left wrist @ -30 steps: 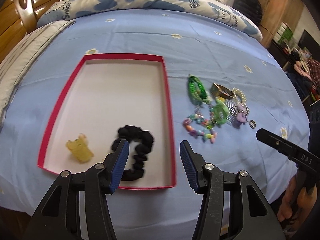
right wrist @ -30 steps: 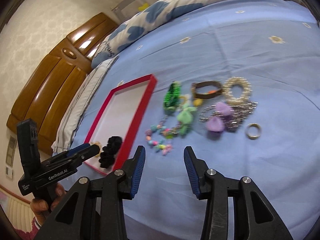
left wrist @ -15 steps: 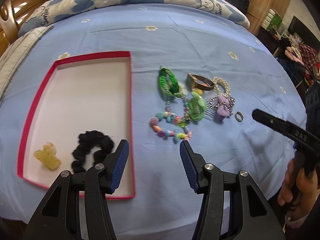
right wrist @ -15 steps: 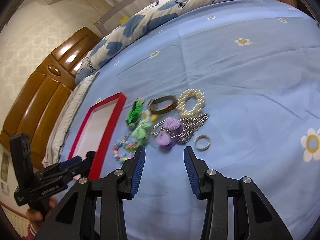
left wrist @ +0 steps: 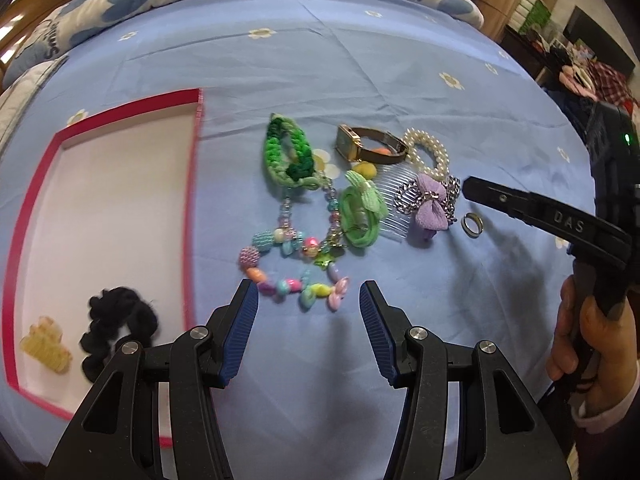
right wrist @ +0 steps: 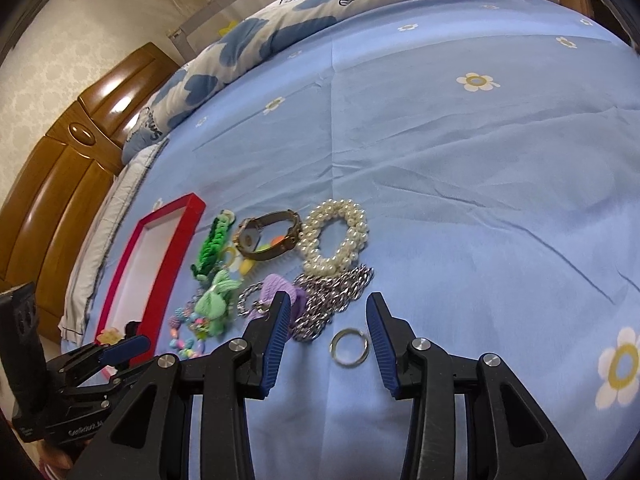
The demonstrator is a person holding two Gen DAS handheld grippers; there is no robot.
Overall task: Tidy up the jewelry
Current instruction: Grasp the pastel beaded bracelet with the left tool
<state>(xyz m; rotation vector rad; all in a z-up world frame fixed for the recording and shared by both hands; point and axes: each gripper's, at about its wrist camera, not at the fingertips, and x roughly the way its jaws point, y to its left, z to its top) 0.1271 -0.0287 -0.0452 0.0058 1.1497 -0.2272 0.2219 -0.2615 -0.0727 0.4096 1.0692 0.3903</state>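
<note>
A red-rimmed tray (left wrist: pixel 192 184) (right wrist: pixel 156 256) lies on the blue bedspread, holding a black scrunchie (left wrist: pixel 116 328) and a yellow hair clip (left wrist: pixel 44 344). To its right lies a heap of jewelry: a colourful bead bracelet (left wrist: pixel 292 264), a green braided band (left wrist: pixel 288 152) (right wrist: pixel 210 246), a watch (left wrist: pixel 368 148) (right wrist: pixel 268 236), a pearl bracelet (left wrist: pixel 428 154) (right wrist: pixel 334 236), a purple bow on a chain (left wrist: pixel 430 204) (right wrist: pixel 280 288), and a small ring (left wrist: pixel 472 226) (right wrist: pixel 350 346). My left gripper (left wrist: pixel 308 308) is open just short of the bead bracelet. My right gripper (right wrist: pixel 326 328) is open above the ring, nothing held.
A patterned pillow (right wrist: pixel 320 12) lies at the far edge of the bed. A wooden headboard (right wrist: pixel 60 152) stands at the left. Clutter and furniture (left wrist: pixel 568 40) sit beyond the bed's right side. A green fabric bow (left wrist: pixel 360 208) and a clear comb (left wrist: pixel 394 196) lie in the heap.
My left gripper moved right from over the tray's scrunchie to the bead bracelet. My right gripper moved right and closer, from the bead bracelet toward the ring. Both stayed open.
</note>
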